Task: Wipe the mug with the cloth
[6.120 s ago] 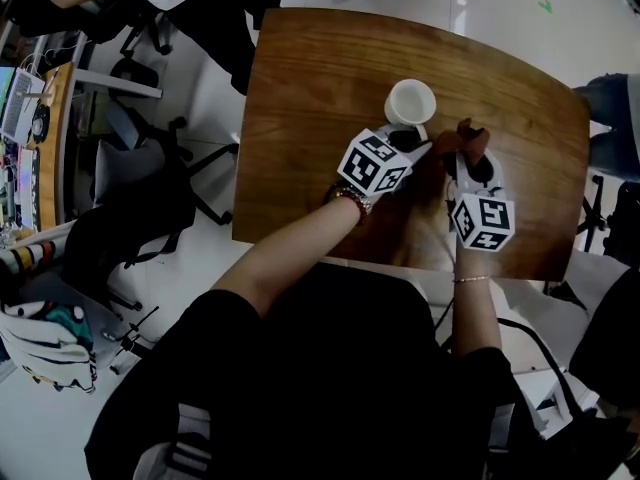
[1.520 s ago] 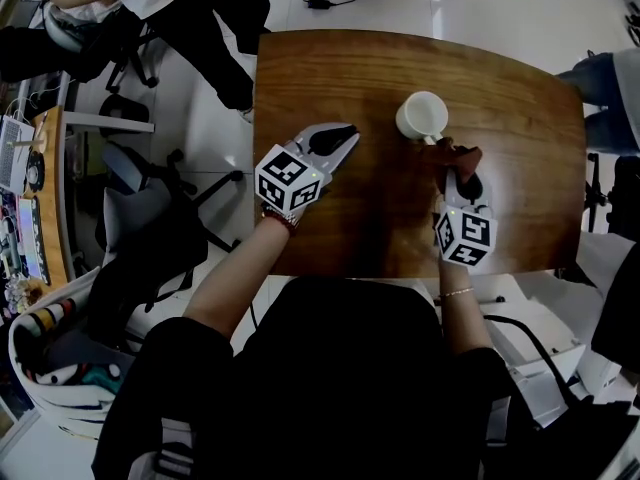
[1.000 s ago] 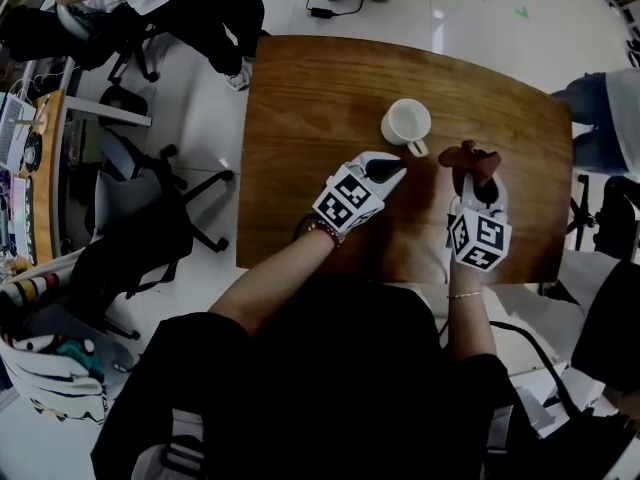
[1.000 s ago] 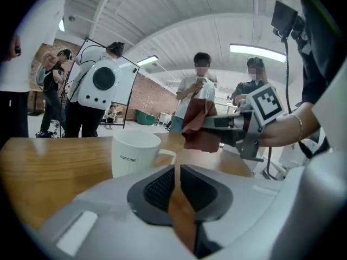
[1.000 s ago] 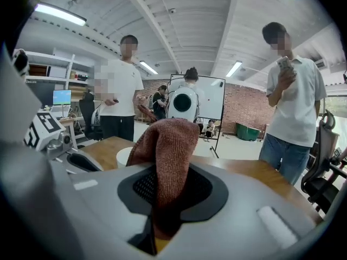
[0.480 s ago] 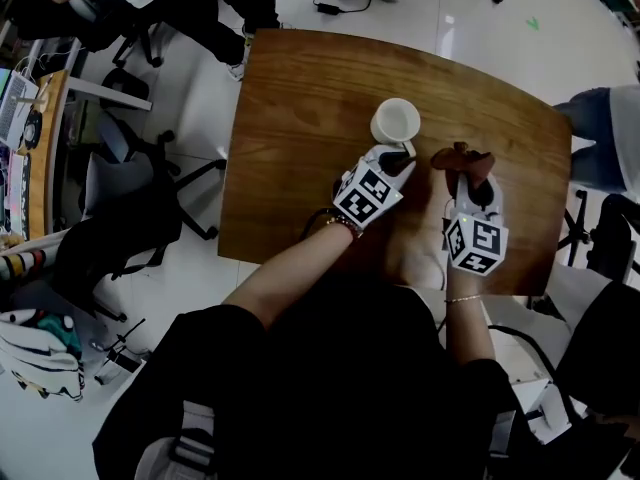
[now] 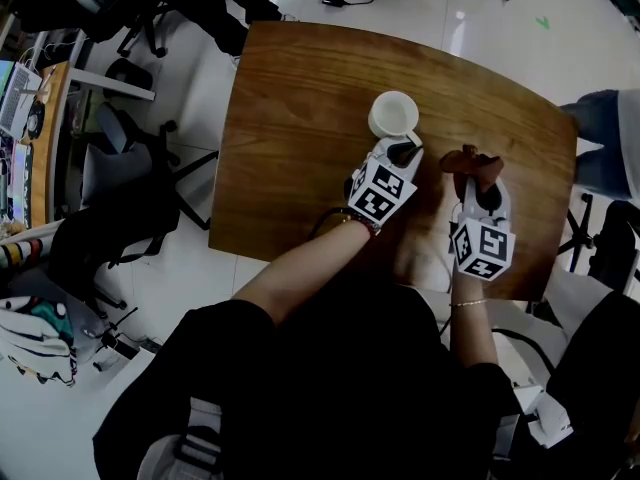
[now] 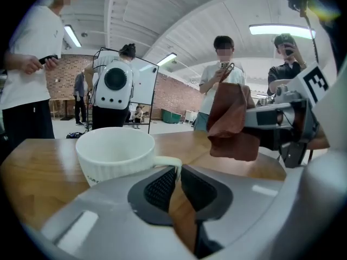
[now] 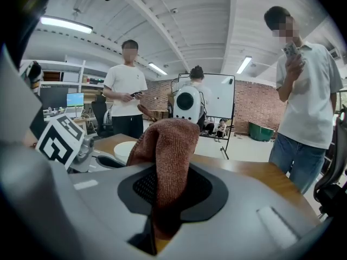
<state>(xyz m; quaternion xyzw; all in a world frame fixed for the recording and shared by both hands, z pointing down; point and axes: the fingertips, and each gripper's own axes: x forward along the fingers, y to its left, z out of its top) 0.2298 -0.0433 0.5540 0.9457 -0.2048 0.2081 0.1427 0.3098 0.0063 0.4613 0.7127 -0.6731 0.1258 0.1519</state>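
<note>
Nearest the person, the right gripper (image 7: 478, 184) is clenched on the cloth (image 9: 165, 140), a rust-brown bunch that stands up out of the jaws (its top is folded over). The cloth is held off the table (image 7: 300, 108), to the right of the mug and apart from it. Beside it, the left gripper (image 8: 178, 169) points at the mug (image 8: 115, 153). Its jaws have just been closing, and the handle (image 8: 164, 160) sits between their tips, filling the narrow gap so the pads grasp it. The white, ribbed mug stands upright on the wood, mouth up, near the table's middle. Beyond the table's far edge several people (image 9: 126, 85) stand on a pale floor, some with phones raised. A whiteboard (image 9: 219, 99) stands behind them.
</note>
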